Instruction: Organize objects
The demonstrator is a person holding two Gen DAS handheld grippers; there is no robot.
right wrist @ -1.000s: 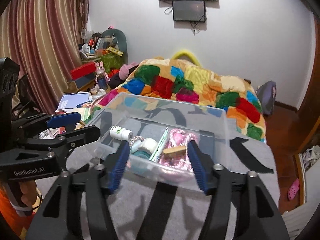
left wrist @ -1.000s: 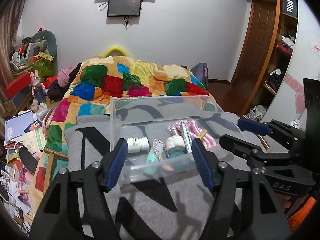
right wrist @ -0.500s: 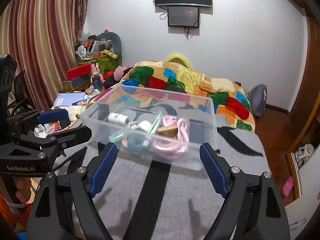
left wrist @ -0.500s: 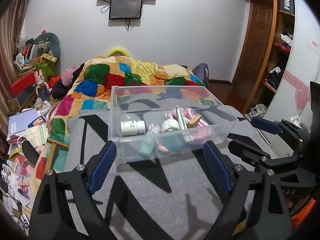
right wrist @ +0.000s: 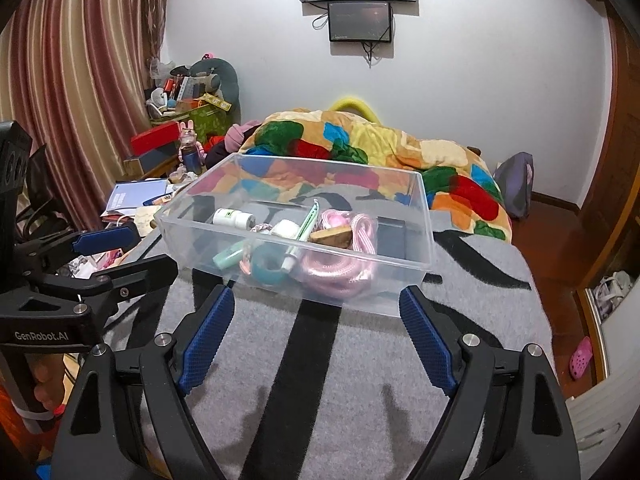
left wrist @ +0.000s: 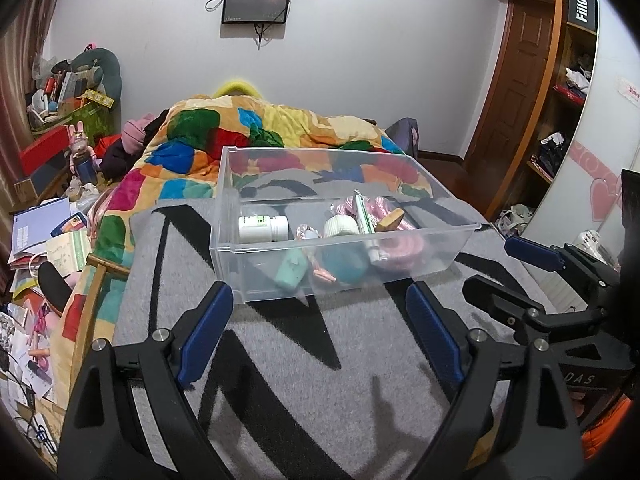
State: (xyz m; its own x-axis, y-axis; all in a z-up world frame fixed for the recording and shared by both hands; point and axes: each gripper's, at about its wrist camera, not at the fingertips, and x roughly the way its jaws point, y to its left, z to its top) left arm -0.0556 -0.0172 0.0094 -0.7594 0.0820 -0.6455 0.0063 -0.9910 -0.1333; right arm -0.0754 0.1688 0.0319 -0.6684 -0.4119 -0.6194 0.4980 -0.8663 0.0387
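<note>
A clear plastic bin (left wrist: 440,258) sits on the grey and black blanket (left wrist: 320,380); it also shows in the right wrist view (right wrist: 412,276). Inside lie a white pill bottle (left wrist: 262,228), a coiled pink rope (right wrist: 340,264), a teal tape roll (right wrist: 268,268), a white tube (right wrist: 308,220), a small mint bottle (left wrist: 292,274) and a wooden piece (right wrist: 330,236). My left gripper (left wrist: 318,336) is open and empty, a short way in front of the bin. My right gripper (right wrist: 316,336) is open and empty, also just in front of the bin.
A colourful patchwork quilt (left wrist: 224,148) covers the bed behind the bin. Papers, boxes and clutter (left wrist: 48,216) lie on the left. A wooden door (left wrist: 520,80) and shelves stand at the right. A screen (right wrist: 360,20) hangs on the far wall.
Both grippers have pulled back from over the bin and opened wider. The bin and its contents stay in place on the blanket.
</note>
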